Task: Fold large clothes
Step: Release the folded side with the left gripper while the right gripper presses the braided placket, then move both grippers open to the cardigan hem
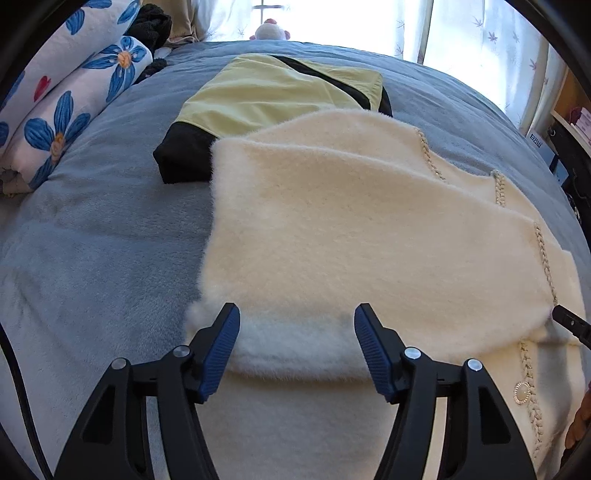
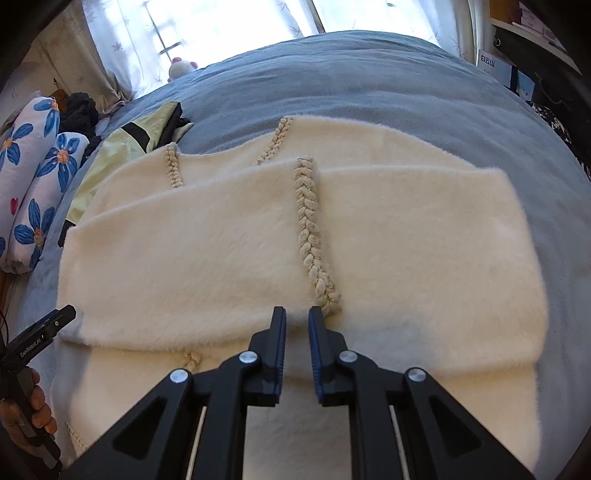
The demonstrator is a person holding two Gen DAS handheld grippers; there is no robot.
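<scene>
A cream fuzzy garment (image 1: 351, 229) with braided trim (image 2: 310, 229) lies folded on the blue-grey bedcover (image 1: 92, 258). My left gripper (image 1: 293, 314) hangs open just above its near folded edge, jaws wide, and its pads touch no cloth. In the right wrist view the same garment (image 2: 406, 240) fills the middle. My right gripper (image 2: 297, 314) hovers by the near end of the braid, its jaws almost together with a slim gap. The cloth under them lies flat and unpinched. A round button (image 1: 522, 393) shows on the lower layer.
A folded yellow and black garment (image 1: 266, 92) lies beyond the cream one. Rolled flowered bedding (image 1: 62, 122) lines the left side, with a dark bundle (image 1: 151, 26) behind it. A plush toy (image 1: 271, 31) sits by the curtained window. Shelves (image 2: 535, 33) stand at the right.
</scene>
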